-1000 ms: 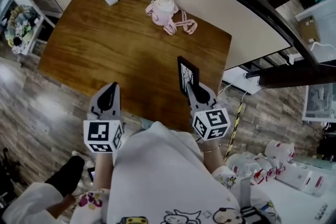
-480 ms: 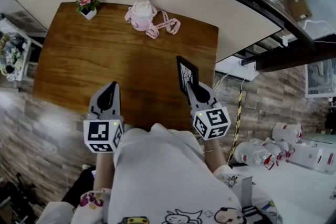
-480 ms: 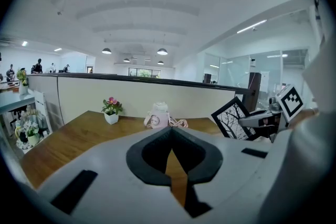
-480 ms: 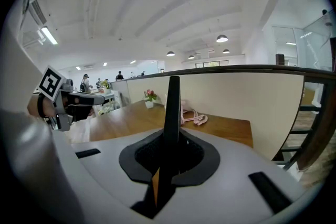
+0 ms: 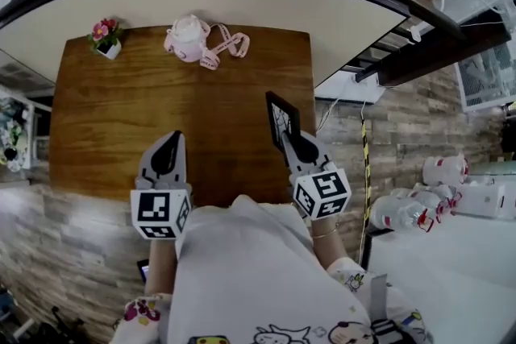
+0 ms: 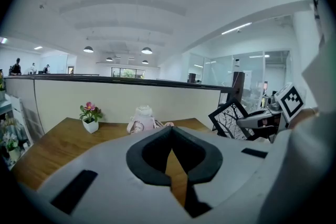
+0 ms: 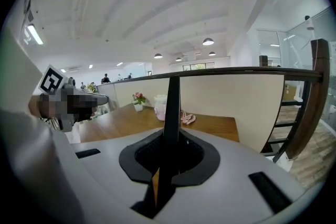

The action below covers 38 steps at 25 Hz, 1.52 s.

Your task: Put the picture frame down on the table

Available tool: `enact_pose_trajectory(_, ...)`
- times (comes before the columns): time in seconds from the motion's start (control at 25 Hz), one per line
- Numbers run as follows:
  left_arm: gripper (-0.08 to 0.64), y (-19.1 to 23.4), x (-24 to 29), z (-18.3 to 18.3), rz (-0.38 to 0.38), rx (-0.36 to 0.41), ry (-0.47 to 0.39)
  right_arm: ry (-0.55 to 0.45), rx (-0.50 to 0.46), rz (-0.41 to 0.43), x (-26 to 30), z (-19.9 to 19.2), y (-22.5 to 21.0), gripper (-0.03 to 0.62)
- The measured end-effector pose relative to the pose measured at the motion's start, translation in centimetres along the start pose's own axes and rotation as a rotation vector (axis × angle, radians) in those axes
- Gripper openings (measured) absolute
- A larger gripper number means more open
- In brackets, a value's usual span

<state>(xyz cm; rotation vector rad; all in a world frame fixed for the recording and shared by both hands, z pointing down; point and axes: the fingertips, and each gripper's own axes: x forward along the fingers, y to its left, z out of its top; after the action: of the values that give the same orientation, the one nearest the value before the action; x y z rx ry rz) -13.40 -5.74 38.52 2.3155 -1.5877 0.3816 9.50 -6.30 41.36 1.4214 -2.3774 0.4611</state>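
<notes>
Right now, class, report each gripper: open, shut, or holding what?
Left gripper: shut, nothing between its jaws.
Right gripper: shut on the black picture frame, gripped by its edge.

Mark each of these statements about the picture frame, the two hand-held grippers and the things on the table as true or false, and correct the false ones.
1. The right hand-held gripper is shut on the picture frame. True.
2. The picture frame lies flat on the table. False: it stands upright in the right hand-held gripper, over the table's near right part.
3. The left hand-held gripper holds the flower pot. False: its jaws are together with nothing between them, and the flower pot stands at the table's far left corner.
4. A pink item with a strap lies near the table's far edge. True.
</notes>
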Motion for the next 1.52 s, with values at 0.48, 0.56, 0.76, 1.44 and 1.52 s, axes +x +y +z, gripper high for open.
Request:
enact_pose_trajectory(0.48, 0.003, -0.9, 2.2, 0.5, -0.112, 0.034, 0.016, -0.011, 0.032, -0.083, -0.4, 0.7, -0.3, 0.025)
enact_pose_trajectory(0.56, 0.003, -1.0, 2.6, 0.4, -0.12, 0.032, 0.022, -0.01, 0.037, -0.085, -0.3, 0.8, -0.5, 0.026)
enact_pose_trajectory(0.76, 0.003, -1.2, 3.7, 0.5, -0.141, 0.037, 0.031, 0.001, 0.041, -0.088, 0.1, 0.8, -1.0, 0.026)
enact_pose_trajectory(1.44, 0.003, -1.7, 6.2, -0.5, -0.179, 0.034, 0.077, 0.062, 0.076, -0.036, 2.1, -0.4, -1.8, 0.026)
enact_pose_trajectory(1.52, 0.003, -1.8, 6.5, -0.9, -0.184, 0.031, 0.088, 0.073, 0.081, -0.027, 2.5, -0.8, -1.6, 0.025)
